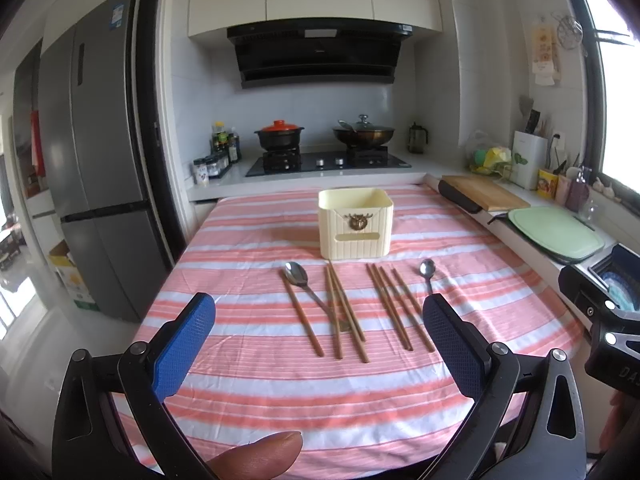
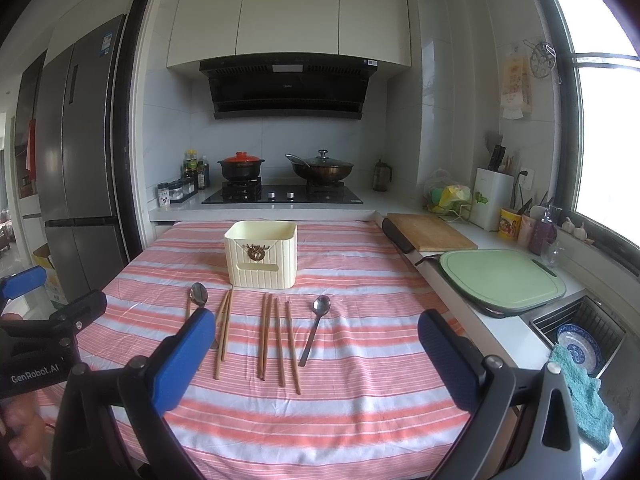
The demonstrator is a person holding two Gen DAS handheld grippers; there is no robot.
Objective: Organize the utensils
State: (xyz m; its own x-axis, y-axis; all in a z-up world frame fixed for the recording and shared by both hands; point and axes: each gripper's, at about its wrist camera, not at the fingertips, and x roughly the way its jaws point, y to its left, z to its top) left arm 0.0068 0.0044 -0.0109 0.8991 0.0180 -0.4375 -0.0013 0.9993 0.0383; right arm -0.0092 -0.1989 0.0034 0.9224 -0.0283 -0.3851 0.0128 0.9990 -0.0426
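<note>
On the pink-and-white striped tablecloth (image 1: 256, 384) the utensils lie in a loose row, all with their long axes running from the near edge toward the stove. At the far end of that row stands a cream utensil holder (image 1: 355, 223), upright, open at the top.

The wooden chopsticks (image 2: 276, 342) lie nearly parallel, far tips close to the holder's base; a left-hand group fans slightly, and one pair crosses near the left spoon (image 1: 297, 273). That spoon's bowl points toward the holder, its handle slanting back under the chopsticks. The right spoon (image 2: 321, 306) lies apart on the right, bowl also away from the near edge.

The left gripper (image 1: 318, 344) and the right gripper (image 2: 316, 354) both hover above the near side of the cloth, blue pads spread wide, holding nothing.
</note>
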